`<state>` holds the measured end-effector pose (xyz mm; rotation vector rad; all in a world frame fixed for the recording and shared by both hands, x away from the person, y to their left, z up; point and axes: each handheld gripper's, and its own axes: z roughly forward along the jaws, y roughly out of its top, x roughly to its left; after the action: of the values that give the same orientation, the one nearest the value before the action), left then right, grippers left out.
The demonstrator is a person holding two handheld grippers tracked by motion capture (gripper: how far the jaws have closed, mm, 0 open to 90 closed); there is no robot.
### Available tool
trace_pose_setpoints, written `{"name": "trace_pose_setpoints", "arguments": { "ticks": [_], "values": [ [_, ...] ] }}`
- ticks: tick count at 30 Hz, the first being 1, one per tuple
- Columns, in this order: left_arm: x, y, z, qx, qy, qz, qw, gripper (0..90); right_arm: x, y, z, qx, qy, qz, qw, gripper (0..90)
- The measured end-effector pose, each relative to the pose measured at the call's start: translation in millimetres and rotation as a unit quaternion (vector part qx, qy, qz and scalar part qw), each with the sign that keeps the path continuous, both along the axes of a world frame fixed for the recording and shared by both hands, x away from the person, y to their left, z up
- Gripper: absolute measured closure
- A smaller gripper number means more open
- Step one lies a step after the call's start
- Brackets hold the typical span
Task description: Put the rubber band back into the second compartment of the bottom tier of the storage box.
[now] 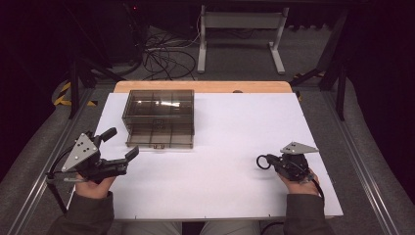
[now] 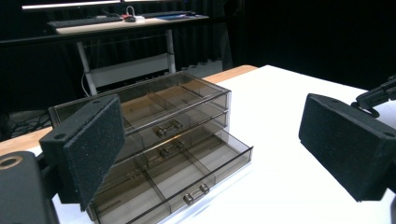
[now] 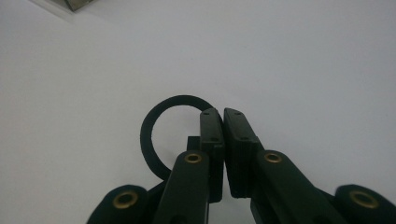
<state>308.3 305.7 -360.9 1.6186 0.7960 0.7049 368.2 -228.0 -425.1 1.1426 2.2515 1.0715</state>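
Smoky clear plastic makes up the drawer box (image 1: 158,117) at the far left of the white table (image 1: 220,191), and its bottom drawer (image 2: 187,175) stands pulled out toward the near side, its compartments looking empty. Near it, at the left edge, the left tool (image 1: 120,142) hovers with its padded jaws spread wide and nothing between them, pointed toward the box. Over on the right, near the person's side, the right tool (image 1: 271,161) is closed as far as it goes, and the black ring (image 3: 161,135) sits pinched at its tip; in the right gripper view the band appears to pass between the two shut pads, with the loop standing off to one side just above the table.

The step in hand looks like carrying the ring to storage: it is gripped but well apart from the box. The next move would call for lifting it, travelling left and far across the table, lining up over one compartment of the open drawer, and only then letting the jaws part.
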Motion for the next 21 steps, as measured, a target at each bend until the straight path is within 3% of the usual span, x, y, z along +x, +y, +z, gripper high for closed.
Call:
{"name": "trace_pose_setpoints", "arguments": {
  "ticks": [21],
  "values": [
    [3.7,-2.7,-4.6,0.0,0.005,0.004,1.0,7.9,16.8,29.9,8.4,0.029,-0.055,0.018,0.9979,87.8]
  ]
}}
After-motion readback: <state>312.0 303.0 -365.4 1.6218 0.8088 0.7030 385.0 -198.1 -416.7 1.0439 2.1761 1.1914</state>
